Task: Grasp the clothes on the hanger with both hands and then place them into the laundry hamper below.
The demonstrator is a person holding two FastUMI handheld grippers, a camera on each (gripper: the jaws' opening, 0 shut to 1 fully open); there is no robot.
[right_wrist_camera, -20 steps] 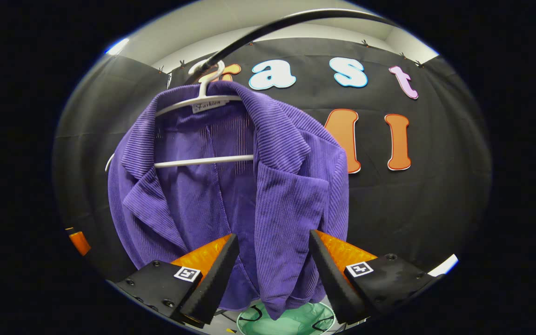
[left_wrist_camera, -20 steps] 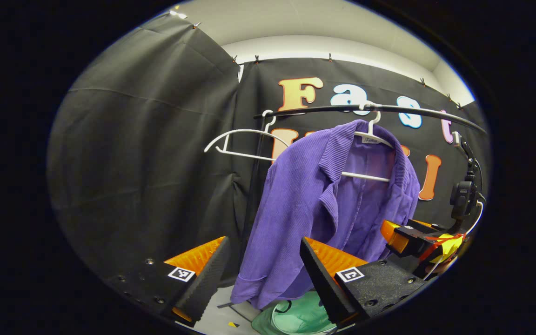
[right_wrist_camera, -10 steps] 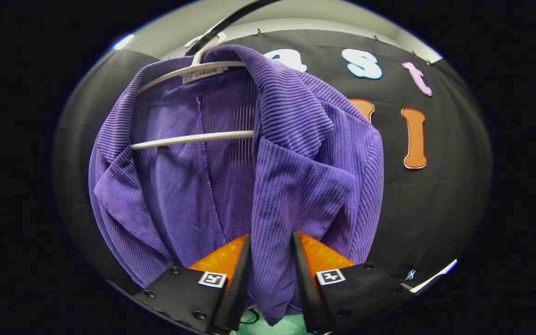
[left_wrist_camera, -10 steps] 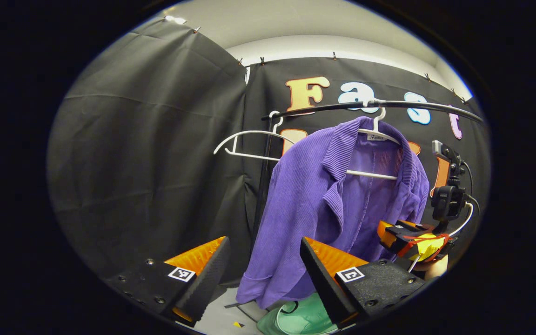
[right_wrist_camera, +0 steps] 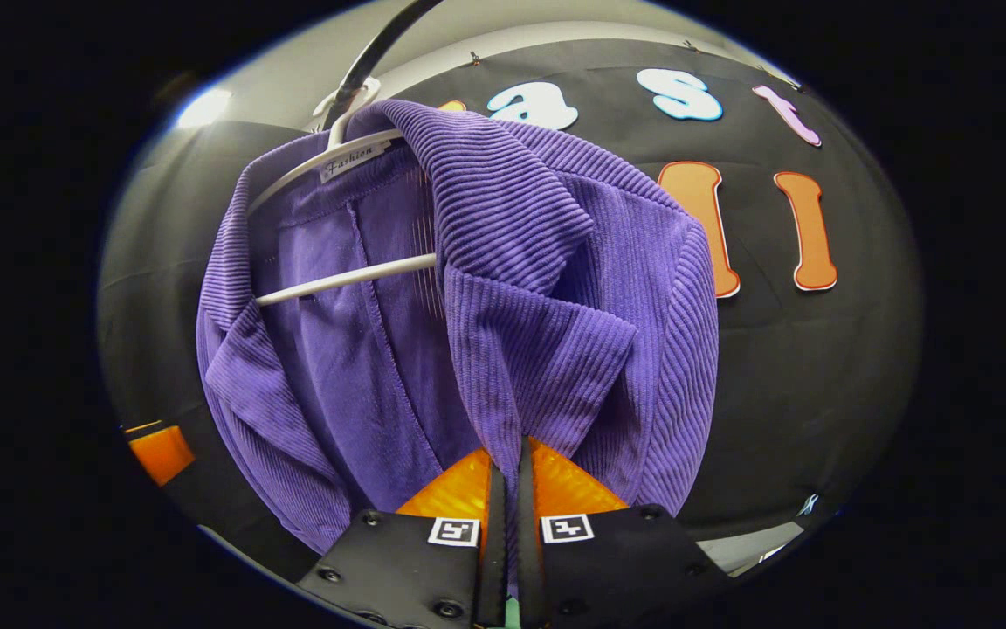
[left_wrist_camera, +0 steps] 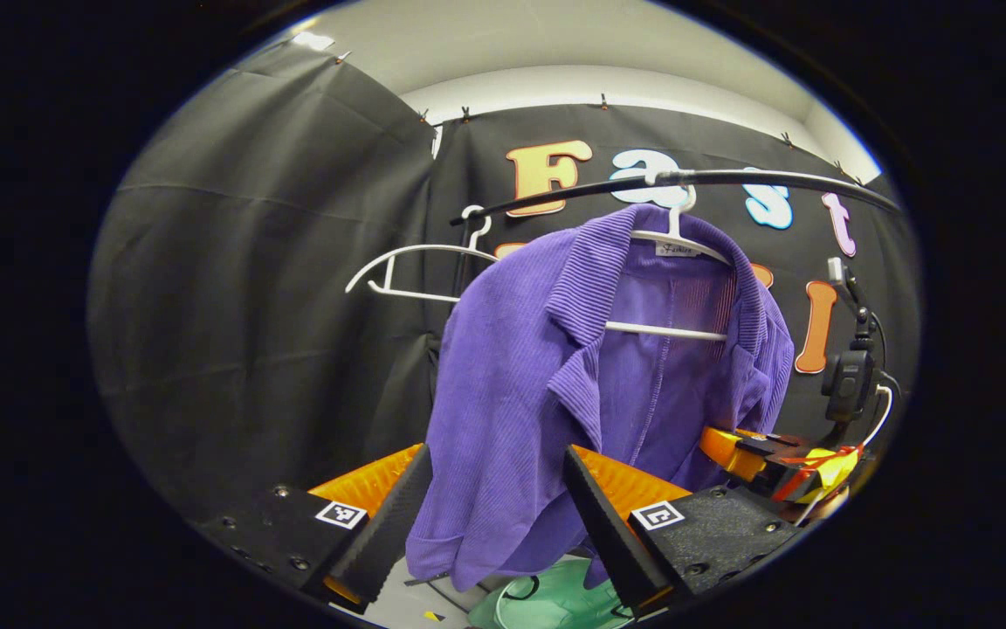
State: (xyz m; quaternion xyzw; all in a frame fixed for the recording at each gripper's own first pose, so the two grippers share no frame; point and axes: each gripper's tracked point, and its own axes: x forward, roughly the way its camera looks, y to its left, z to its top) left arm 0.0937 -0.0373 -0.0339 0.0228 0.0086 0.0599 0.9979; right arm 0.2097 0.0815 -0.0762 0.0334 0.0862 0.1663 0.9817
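Right gripper (right_wrist_camera: 510,489) pinches the purple jacket (right_wrist_camera: 555,288), which hangs on its hanger (left_wrist_camera: 673,253) above the green hamper (left_wrist_camera: 555,594); left gripper (left_wrist_camera: 485,498), fingers spread, flanks the hem. Removal and drop remain.

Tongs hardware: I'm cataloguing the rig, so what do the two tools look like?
Both tongs, left and right, have wedge-shaped ribbed fingers on black bolted blocks, each bearing a small square black-and-white marker. The left gripper view shows the right one carrying a black camera mount, a white cable and yellow tape.
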